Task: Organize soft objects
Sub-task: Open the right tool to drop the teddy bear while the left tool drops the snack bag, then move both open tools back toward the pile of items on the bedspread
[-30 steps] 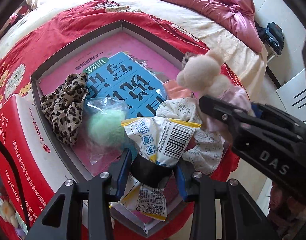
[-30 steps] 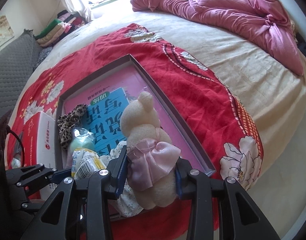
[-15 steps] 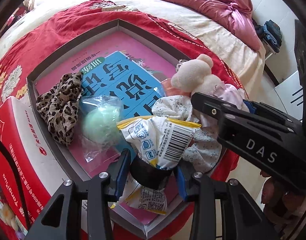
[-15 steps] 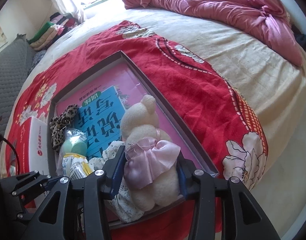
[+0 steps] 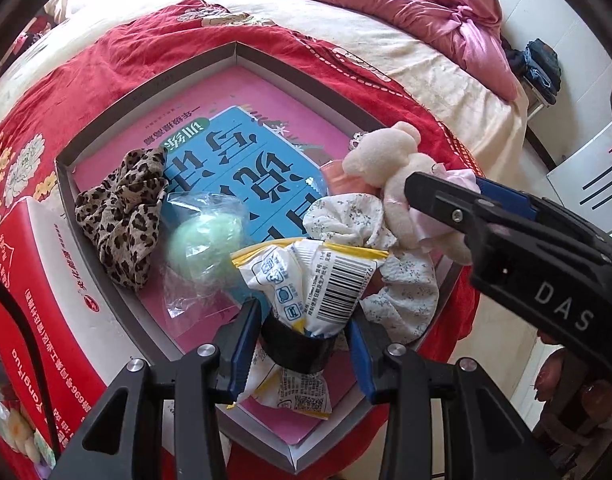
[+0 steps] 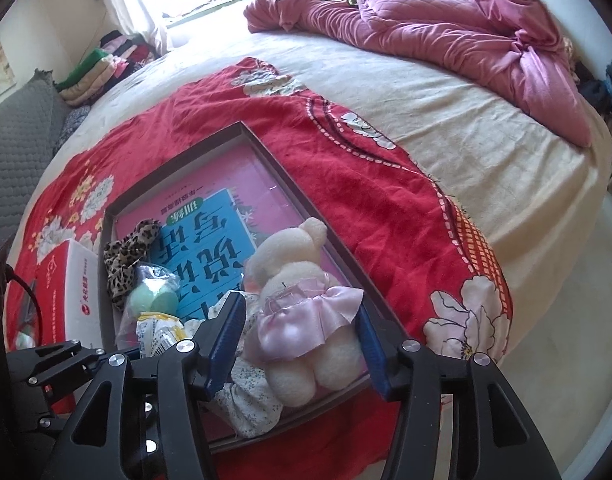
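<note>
A shallow grey tray (image 5: 154,92) with a pink and blue floor lies on the red blanket. In it are a leopard scrunchie (image 5: 122,208), a green ball in clear plastic (image 5: 202,248), a white floral cloth (image 5: 402,280), a snack packet (image 5: 314,280) and a cream teddy in a pink skirt (image 6: 302,300). My left gripper (image 5: 306,320) is shut on the snack packet's taped neck. My right gripper (image 6: 302,336) has its jaws spread around the teddy, which rests in the tray's near right corner (image 6: 346,392).
A red and white carton (image 5: 30,280) sits against the tray's left side. A crumpled pink quilt (image 6: 446,32) lies at the far side of the bed. Folded clothes (image 6: 102,64) are stacked far left. The bed's right edge drops to the floor (image 6: 566,280).
The right gripper lowered the teddy into the tray's near right corner and its jaws have spread apart. The left gripper still holds the snack packet, shifted slightly.
</note>
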`<action>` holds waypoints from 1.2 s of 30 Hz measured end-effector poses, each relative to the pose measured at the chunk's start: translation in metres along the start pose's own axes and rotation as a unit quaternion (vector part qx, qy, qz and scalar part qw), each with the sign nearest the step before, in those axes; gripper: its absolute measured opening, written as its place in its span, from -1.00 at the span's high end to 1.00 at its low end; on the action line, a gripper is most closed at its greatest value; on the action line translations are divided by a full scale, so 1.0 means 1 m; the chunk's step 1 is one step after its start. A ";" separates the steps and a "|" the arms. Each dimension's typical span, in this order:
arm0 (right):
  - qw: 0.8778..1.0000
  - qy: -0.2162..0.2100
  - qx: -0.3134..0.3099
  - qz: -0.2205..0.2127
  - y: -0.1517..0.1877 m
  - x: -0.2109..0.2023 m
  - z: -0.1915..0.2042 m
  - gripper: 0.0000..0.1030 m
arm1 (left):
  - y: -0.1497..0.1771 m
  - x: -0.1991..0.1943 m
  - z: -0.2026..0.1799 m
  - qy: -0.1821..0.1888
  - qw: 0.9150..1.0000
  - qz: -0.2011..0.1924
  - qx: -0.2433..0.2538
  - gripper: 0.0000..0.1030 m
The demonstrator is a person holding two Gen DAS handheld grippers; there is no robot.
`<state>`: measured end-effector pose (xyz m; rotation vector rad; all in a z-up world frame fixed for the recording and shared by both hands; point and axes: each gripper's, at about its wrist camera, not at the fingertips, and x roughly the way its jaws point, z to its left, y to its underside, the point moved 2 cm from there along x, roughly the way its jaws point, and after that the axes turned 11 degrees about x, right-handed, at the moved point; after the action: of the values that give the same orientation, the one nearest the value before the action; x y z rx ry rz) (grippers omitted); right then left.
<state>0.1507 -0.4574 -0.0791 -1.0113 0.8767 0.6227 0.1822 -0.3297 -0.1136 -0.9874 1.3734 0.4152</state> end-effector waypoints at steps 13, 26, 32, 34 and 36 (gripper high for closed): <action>0.999 0.008 0.027 -0.032 -0.001 -0.037 -0.023 -0.31 | 0.004 -0.026 0.000 0.002 1.000 -0.029 -0.002 -0.13; 0.998 0.025 0.012 -0.061 0.009 -0.066 -0.011 -0.40 | 0.016 -0.074 0.004 -0.026 0.997 -0.068 -0.007 -0.50; 0.996 0.029 -0.002 -0.089 0.016 -0.089 0.004 -0.42 | 0.032 -0.093 0.011 -0.048 0.996 -0.076 -0.011 -0.56; 0.995 0.026 -0.010 -0.100 0.019 -0.100 0.012 -0.42 | 0.038 -0.102 0.015 -0.052 0.995 -0.081 -0.018 -0.57; 0.994 0.021 -0.016 -0.110 0.021 -0.109 0.019 -0.42 | 0.043 -0.110 0.018 -0.056 0.994 -0.086 -0.021 -0.57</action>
<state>0.0836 -0.4367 0.0089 -1.1357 0.7805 0.4325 0.1384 -0.2599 -0.0272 -1.0921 1.1725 0.3656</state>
